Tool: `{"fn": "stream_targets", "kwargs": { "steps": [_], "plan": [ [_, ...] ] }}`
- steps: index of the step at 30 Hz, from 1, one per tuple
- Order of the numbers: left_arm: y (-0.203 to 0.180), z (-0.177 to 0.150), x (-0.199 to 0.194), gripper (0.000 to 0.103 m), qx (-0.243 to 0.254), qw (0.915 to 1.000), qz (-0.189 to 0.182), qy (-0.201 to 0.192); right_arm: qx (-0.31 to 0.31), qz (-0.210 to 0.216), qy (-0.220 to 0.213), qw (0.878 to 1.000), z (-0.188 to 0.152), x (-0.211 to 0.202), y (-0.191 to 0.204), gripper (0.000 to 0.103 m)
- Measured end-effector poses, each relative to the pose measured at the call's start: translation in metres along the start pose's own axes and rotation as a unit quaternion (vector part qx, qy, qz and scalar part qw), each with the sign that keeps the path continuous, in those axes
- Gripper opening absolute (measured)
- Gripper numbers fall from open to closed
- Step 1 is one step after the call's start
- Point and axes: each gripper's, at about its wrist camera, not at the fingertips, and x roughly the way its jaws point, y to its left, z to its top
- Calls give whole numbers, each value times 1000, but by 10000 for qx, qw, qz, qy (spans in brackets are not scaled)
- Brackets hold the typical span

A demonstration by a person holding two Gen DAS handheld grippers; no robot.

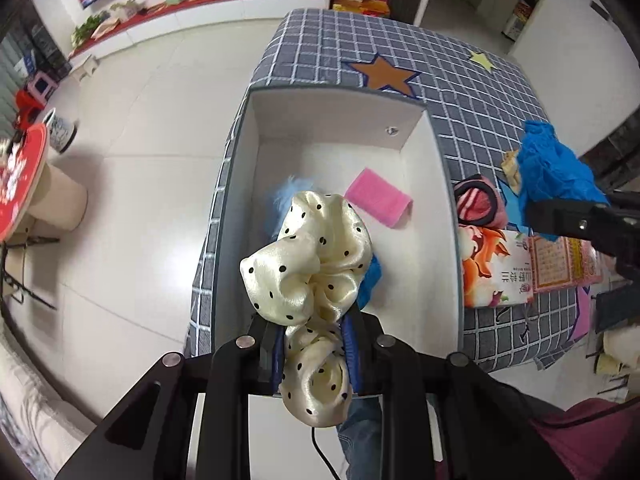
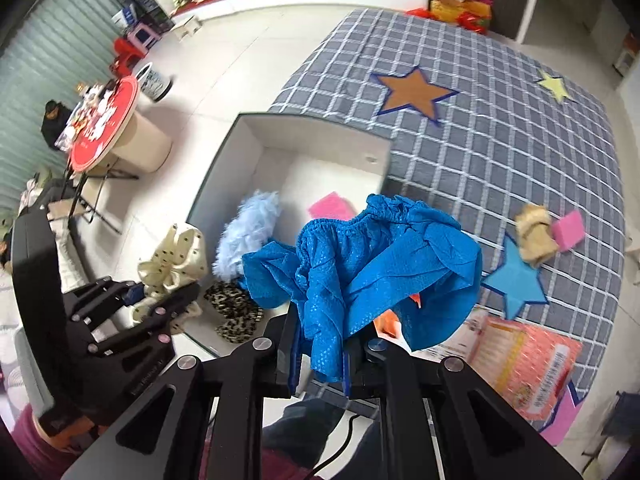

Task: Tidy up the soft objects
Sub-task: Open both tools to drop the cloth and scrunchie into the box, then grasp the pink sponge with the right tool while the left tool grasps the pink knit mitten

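The left gripper [image 1: 316, 344] is clenched on a cream scrunchie [image 1: 308, 264] with black dots, the satin bunched between its blue-lined fingers [image 1: 351, 344] and billowing out beyond the tips. It looks light, limp and slippery; a pinch across the gathered middle, where the folds are thickest, should hold better than a grip on a loose outer ruffle, which could slide free.

The right gripper [image 2: 320, 356] is clamped on a blue shoe cover [image 2: 360, 264], thin crinkled fabric that hangs over both fingers. It seems almost weightless and will drape and catch air, so the elastic hem [image 2: 360, 220] is probably the firmest place to hold.

Just past the left fingertips, below the scrunchie, lies the open white box [image 1: 420, 132] on the checked cloth [image 2: 500, 140]. Inside it are a pink sponge [image 1: 378, 196], a fluffy pale-blue piece [image 2: 252, 228] and a leopard-print band [image 2: 234, 312].

Further out to the right of the right fingers, on the cloth, rest a tan fuzzy item [image 2: 534, 234] touching a second pink sponge [image 2: 570, 228], both still outside the box.
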Motion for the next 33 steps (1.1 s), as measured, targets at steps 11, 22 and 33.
{"fn": "stream_targets", "kwargs": {
  "steps": [11,22,33],
  "plan": [
    [-2,3,1,76,-170,9998,123,-62,-451,166,165,9987,30,16,35,43],
    [1,11,11,103,-483,9979,-380,-183,47,412,131,9991,30,9,9,103],
    [-50,55,-1,103,580,9966,-504,-287,1965,218,-234,9800,-2,-39,-135,103]
  ]
}}
